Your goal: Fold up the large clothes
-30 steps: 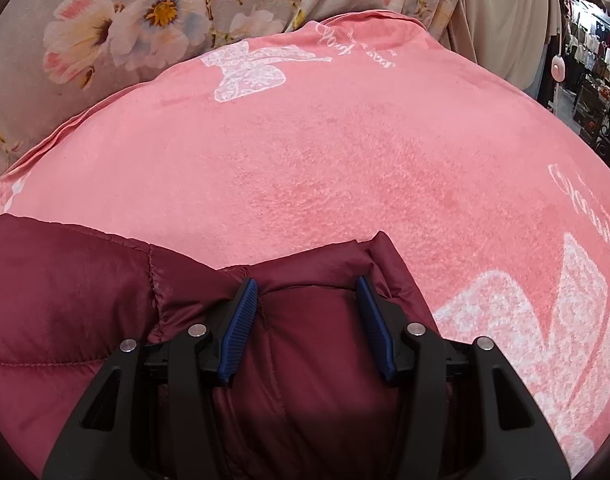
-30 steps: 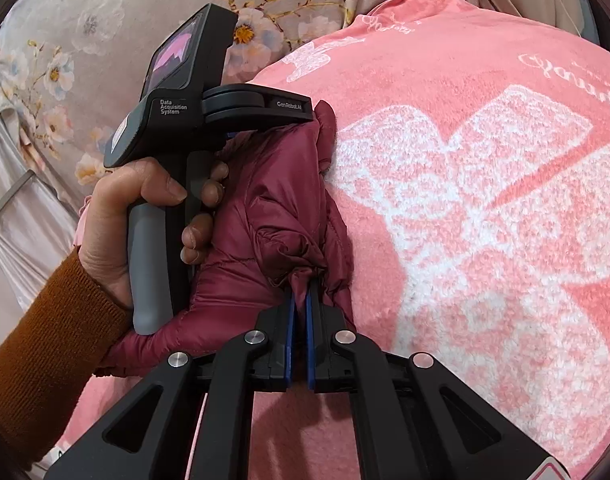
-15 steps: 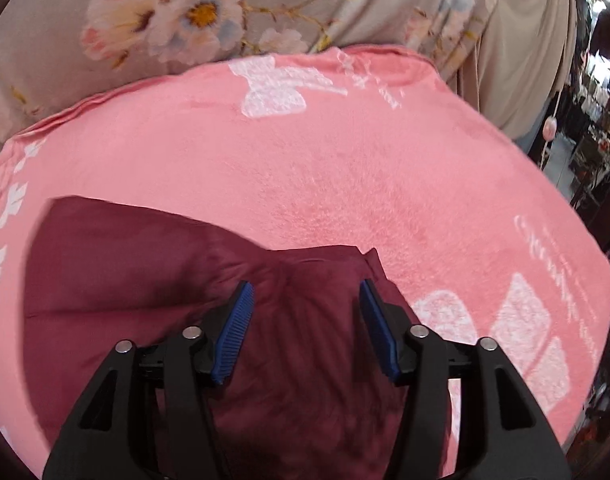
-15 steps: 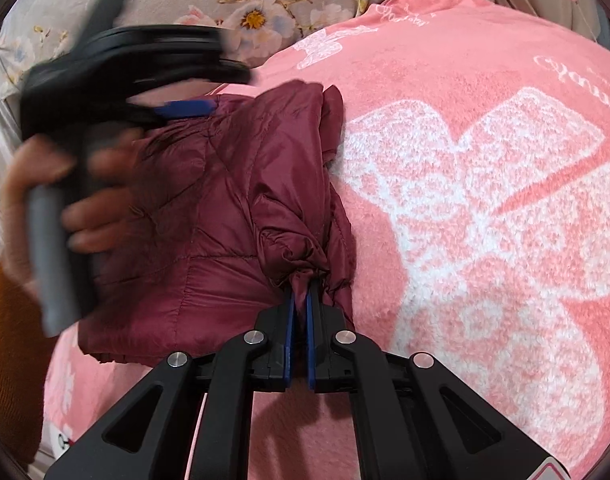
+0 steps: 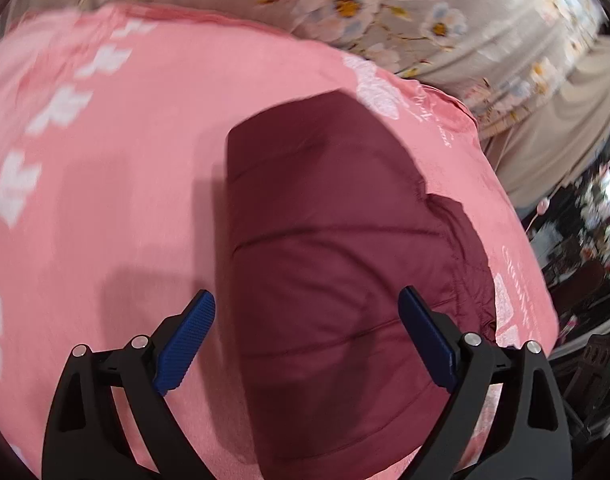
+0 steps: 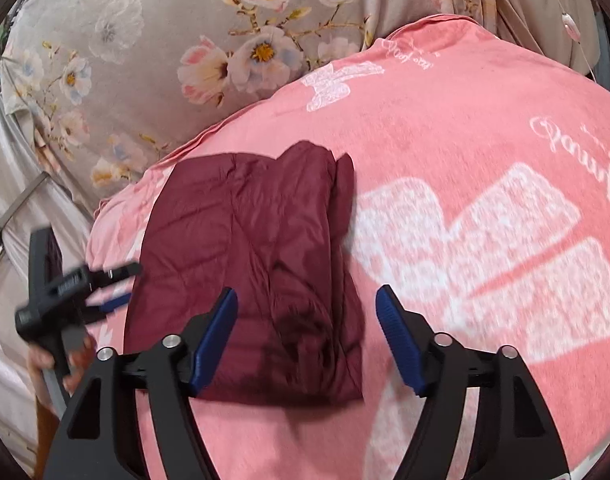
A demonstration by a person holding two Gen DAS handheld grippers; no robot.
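This looks like a bedroom that opens onto a shop. A pink blanket (image 6: 445, 128) covers a bed under the tongs, flowered curtains (image 6: 153, 40) hang beyond it, and past them to the right stand blurred shelves of goods (image 5: 601, 208).

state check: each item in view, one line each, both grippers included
Maroon jacket: folded into a compact rectangle, lying flat on the blanket, not gripped.
Pink blanket: spread out under the jacket.
Left gripper: jaws opening, above the jacket, pads clear of it.
Right gripper: jaws opening, nothing pinched between them.
Floral curtain: hanging behind the blanket.
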